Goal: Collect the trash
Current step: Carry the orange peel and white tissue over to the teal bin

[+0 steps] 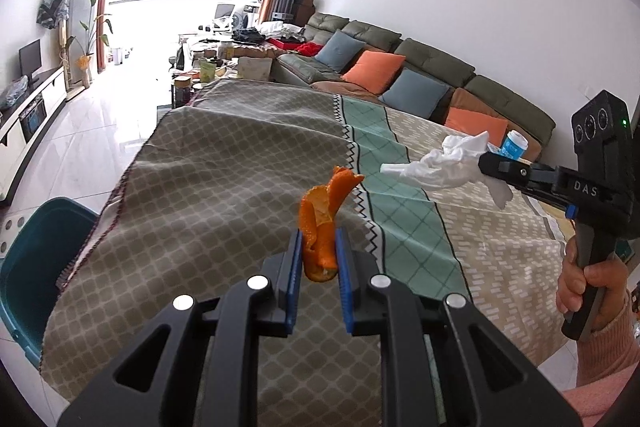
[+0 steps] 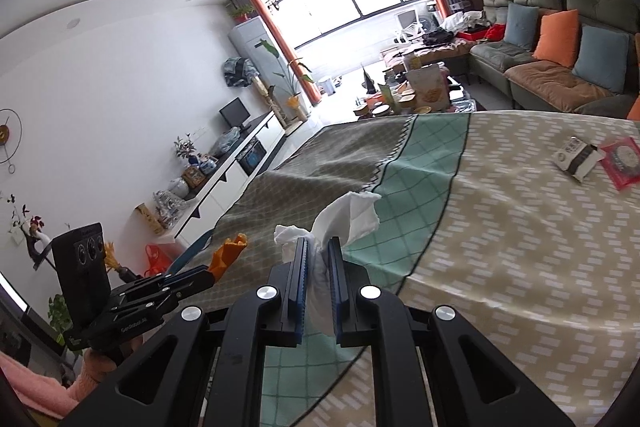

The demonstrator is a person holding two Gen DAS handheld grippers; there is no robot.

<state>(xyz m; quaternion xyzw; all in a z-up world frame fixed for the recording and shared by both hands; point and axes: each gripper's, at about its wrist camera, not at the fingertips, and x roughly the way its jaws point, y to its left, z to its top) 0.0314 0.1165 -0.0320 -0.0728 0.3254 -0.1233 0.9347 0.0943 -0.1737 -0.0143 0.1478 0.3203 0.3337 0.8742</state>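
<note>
Patterned tablecloth (image 1: pixel 240 163) is seen below both grippers. Orange peel (image 1: pixel 324 219) is clamped by the left gripper (image 1: pixel 318 259), crumpled tissue (image 2: pixel 352 219) by the right gripper (image 2: pixel 318 267). Wrappers (image 2: pixel 600 159) (at two o'clock) are left uncollected.

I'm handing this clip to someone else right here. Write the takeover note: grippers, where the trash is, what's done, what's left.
Left gripper: shut on the orange peel, held up above the tablecloth.
Right gripper: shut on the white tissue, also lifted off the table.
Teal bin: beside the table's left edge, below the cloth's hem; its inside is not visible.
Done: both pieces picked up.
Left: neither is dropped yet; carrying both to the teal bin is the likely next step. On the cloth to the right lie a small white-and-black packet and a red wrapper, and a blue-and-white cup stands behind the tissue; judge whether they are trash.
</note>
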